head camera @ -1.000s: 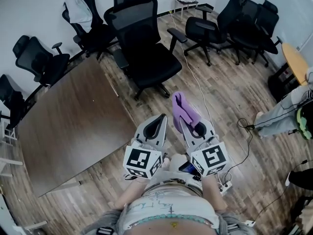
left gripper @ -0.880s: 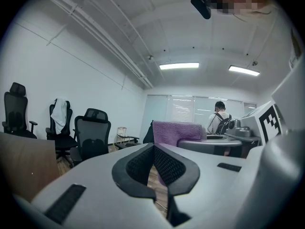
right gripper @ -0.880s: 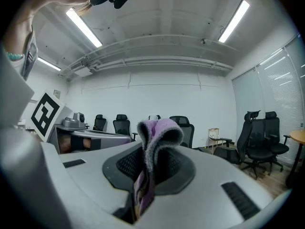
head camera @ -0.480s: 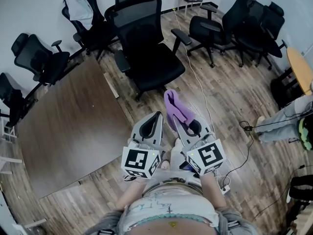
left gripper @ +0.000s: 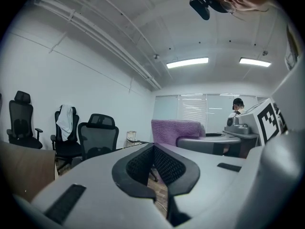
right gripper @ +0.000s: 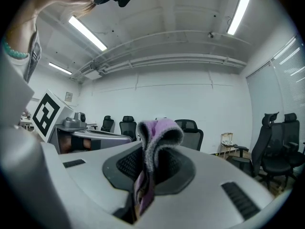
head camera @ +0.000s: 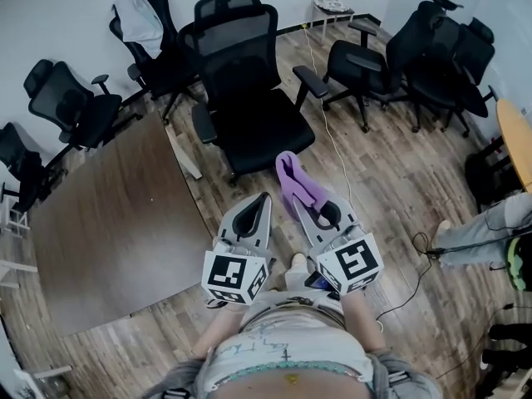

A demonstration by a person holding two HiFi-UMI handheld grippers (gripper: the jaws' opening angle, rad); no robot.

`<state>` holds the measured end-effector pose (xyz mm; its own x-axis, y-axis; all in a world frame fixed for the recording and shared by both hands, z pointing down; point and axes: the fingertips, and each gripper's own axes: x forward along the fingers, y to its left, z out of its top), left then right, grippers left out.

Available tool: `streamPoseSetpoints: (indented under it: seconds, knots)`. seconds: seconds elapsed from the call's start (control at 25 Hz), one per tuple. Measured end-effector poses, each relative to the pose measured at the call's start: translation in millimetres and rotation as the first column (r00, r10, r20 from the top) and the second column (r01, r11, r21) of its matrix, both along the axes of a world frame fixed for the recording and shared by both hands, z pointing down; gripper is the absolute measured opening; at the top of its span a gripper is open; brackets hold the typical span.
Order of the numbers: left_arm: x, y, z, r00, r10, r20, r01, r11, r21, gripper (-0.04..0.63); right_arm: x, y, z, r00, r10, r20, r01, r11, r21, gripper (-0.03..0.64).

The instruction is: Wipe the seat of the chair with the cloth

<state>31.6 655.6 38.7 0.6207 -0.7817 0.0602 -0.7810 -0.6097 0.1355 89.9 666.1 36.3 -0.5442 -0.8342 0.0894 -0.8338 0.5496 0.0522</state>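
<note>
Chair (head camera: 264, 130) directly beyond cloth (head camera: 293, 181) (table (head camera: 108, 223) to left).

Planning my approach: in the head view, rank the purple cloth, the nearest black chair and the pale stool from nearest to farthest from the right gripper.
1. purple cloth: clamped in the right gripper.
2. black chair: just ahead, on the floor.
3. pale stool: by the far wall.

An office meeting room: black mesh swivel chairs (head camera: 249, 98) on castors crowd ahead of the jaws, a long brown wooden table (head camera: 108, 214) lies left of them, fluorescent strip lights (left gripper: 187, 62) run overhead, and pale window blinds (left gripper: 200, 108) hang beyond.
</note>
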Motion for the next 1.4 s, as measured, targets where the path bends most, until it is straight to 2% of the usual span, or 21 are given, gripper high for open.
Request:
streamPoseSetpoints:
  seconds: [0.4,0.64,0.8,1.04,1.4]
  knots:
    - [61,-46,3,0.996,-0.088,0.016,0.088,0.996,0.007,0.009,68,-51,1,0.996,-0.091,0.019,0.090,0.996,0.012,0.048]
    - [61,-61,6,0.989,-0.144,0.019,0.144,0.990,-0.006,0.008,81,-72,5,0.993,-0.119,0.014,0.119,0.993,-0.003,0.048]
    - [55,-78,8,0.986,-0.167,0.019,0.167,0.986,-0.022,0.008,90,-91,5,0.994,-0.105,0.014,0.105,0.995,-0.002,0.048]
    - [44,-114,11,0.985,-0.170,0.019,0.171,0.985,-0.036,0.009,98,-124,8,0.999,-0.049,0.012,0.049,0.999,-0.006,0.048]
    - [60,-190,12,0.998,-0.058,-0.016,0.058,0.998,-0.032,0.008,91,-194,9,1.000,-0.011,-0.025,0.011,1.000,0.001,0.048]
